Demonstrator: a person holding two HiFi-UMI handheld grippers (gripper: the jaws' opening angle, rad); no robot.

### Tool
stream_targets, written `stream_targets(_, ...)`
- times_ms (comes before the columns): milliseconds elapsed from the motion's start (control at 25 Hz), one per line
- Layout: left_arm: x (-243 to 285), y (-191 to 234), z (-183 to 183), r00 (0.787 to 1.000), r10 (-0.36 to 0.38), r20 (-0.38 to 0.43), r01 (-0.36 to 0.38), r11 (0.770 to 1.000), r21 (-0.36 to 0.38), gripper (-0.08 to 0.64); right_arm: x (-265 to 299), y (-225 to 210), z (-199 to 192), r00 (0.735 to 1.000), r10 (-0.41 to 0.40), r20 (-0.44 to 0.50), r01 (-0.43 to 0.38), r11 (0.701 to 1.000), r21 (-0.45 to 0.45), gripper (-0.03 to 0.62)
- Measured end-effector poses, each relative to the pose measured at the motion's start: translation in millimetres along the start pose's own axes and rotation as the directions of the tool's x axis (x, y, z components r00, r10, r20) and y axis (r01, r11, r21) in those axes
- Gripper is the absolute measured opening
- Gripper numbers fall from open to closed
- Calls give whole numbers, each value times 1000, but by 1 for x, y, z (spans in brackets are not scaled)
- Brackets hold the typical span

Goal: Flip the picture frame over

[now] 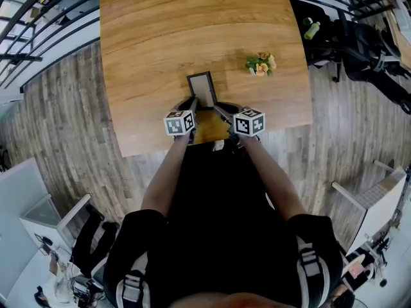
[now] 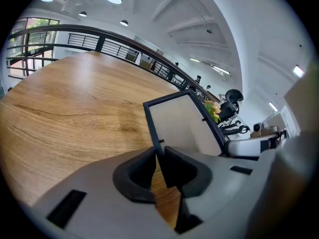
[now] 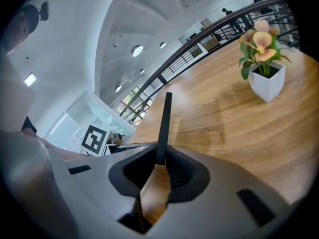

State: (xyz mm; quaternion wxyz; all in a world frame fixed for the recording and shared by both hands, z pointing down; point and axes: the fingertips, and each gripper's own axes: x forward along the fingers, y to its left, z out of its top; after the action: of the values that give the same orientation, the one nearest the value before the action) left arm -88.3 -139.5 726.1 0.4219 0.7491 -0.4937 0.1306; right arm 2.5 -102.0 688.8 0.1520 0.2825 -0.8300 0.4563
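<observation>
A black-rimmed picture frame (image 1: 201, 87) with a pale face stands raised near the front edge of the wooden table (image 1: 154, 43), held between both grippers. My left gripper (image 1: 192, 101) is shut on the frame's left rim; in the left gripper view the frame (image 2: 182, 126) rises from between the jaws of my left gripper (image 2: 158, 159). My right gripper (image 1: 218, 108) grips the right rim. In the right gripper view the frame (image 3: 164, 118) shows edge-on, pinched in my right gripper (image 3: 160, 159). The frame's bottom edge is hidden behind the grippers.
A small white pot of orange flowers (image 1: 261, 64) stands on the table to the right of the frame, also seen as the pot (image 3: 266, 78). The table's front edge (image 1: 212, 140) lies just under the grippers. Black office chairs (image 1: 366, 50) stand beyond the right side.
</observation>
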Motion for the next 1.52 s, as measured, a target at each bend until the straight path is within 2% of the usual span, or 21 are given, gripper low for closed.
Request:
stream_targets(360, 3, 2, -7, 999, -16, -30, 17, 1000, 22, 72, 3, 2, 4, 999, -29, -21, 28, 998, -59, 71)
stream_targets(840, -4, 5, 2, 1000, -19, -11, 19, 999, 33, 74, 4, 4, 13, 999, -51, -1, 50, 992, -115, 69)
stream_targets(960, -8, 5, 7, 1000, -23, 6, 23, 1000, 19, 74, 2, 1, 16, 997, -82, 1, 81, 983, -163, 69)
stream_targets(1080, -9, -2, 13, 999, -46, 22, 45, 999, 8, 74, 2, -2, 17, 993, -117, -4, 113, 968, -223, 69)
stream_targets(1320, -10, -29, 29, 990, -122, 67, 124, 992, -20, 88, 3, -5, 20, 987, -157, 22, 157, 952, -261, 69)
stream_targets(1520, -11, -47, 40, 977, -186, 109, 197, 975, -101, 134, 0, -4, 23, 979, -197, 46, 201, 921, -333, 69)
